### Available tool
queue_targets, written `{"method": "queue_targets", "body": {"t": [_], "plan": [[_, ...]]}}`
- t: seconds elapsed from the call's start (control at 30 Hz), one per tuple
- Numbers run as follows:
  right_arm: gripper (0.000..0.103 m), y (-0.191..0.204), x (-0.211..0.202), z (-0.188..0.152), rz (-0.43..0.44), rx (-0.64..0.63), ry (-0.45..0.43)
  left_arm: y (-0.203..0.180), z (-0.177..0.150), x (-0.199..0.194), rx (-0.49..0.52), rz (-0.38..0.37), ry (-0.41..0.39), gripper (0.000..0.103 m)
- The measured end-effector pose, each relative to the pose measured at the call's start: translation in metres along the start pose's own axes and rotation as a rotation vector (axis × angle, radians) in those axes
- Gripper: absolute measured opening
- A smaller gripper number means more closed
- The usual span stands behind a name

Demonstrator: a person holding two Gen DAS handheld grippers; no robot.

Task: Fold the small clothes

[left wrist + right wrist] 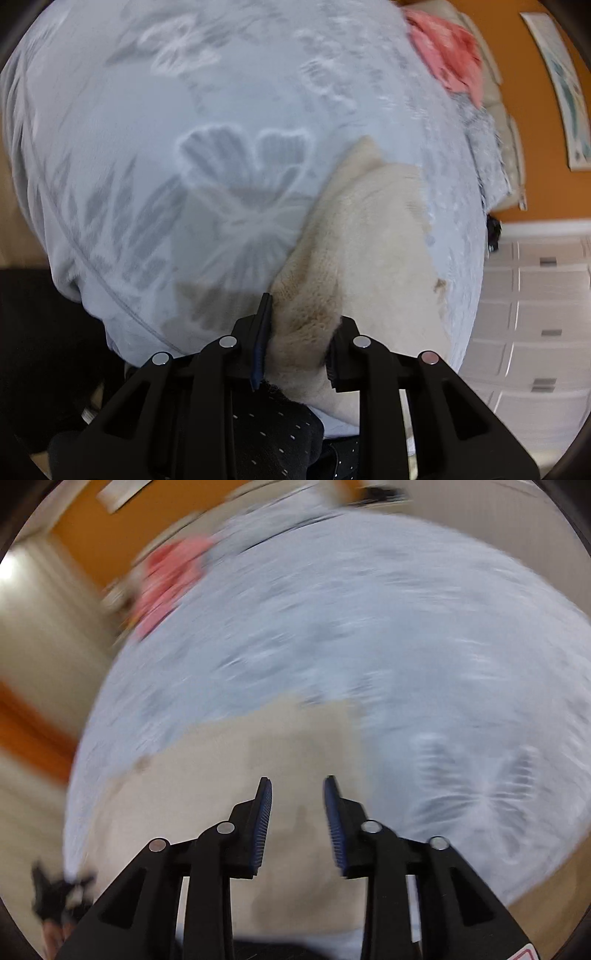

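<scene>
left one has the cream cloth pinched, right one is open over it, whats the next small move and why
Probably lower the right gripper and pinch the cream cloth's free edge. The left gripper clamps only one bunched corner; the rest lies flat on the butterfly-print cover.

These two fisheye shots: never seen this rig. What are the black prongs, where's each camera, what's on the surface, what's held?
No robot arm: a person carries a two-finger gripper in each hand, each with a camera looking along its fingers. The left wrist view shows the left gripper clamped on a cream fleecy garment. In the blurred right wrist view the right gripper is open, with nothing between the pads, above the same garment. It lies on a pale blue butterfly-print cover. A pink cloth sits at the far edge.
</scene>
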State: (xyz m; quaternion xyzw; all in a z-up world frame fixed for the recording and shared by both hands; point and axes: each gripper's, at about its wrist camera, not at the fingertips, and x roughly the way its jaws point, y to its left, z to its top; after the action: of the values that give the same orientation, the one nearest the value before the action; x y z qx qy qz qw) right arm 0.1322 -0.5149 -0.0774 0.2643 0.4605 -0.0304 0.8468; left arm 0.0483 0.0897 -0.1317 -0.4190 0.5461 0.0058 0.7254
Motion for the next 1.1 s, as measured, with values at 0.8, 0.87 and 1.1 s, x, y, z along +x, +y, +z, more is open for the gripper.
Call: {"method": "queue_targets", "body": {"t": [0.8, 0.87, 1.1], "plan": [[0.056, -0.03, 0.012, -0.043, 0.191, 0.21, 0.16, -0.221, -0.195, 0.134, 0.668, -0.155, 0.482, 0.012], [0.067, -0.026, 0.007, -0.036, 0.214, 0.182, 0.152, -0.209, -0.197, 0.128, 0.64, -0.152, 0.448, 0.017], [0.074, 0.024, 0.044, -0.025, 0.324, 0.088, 0.299, -0.2, -0.193, 0.047, 0.726, -0.194, 0.298, 0.065]]}}
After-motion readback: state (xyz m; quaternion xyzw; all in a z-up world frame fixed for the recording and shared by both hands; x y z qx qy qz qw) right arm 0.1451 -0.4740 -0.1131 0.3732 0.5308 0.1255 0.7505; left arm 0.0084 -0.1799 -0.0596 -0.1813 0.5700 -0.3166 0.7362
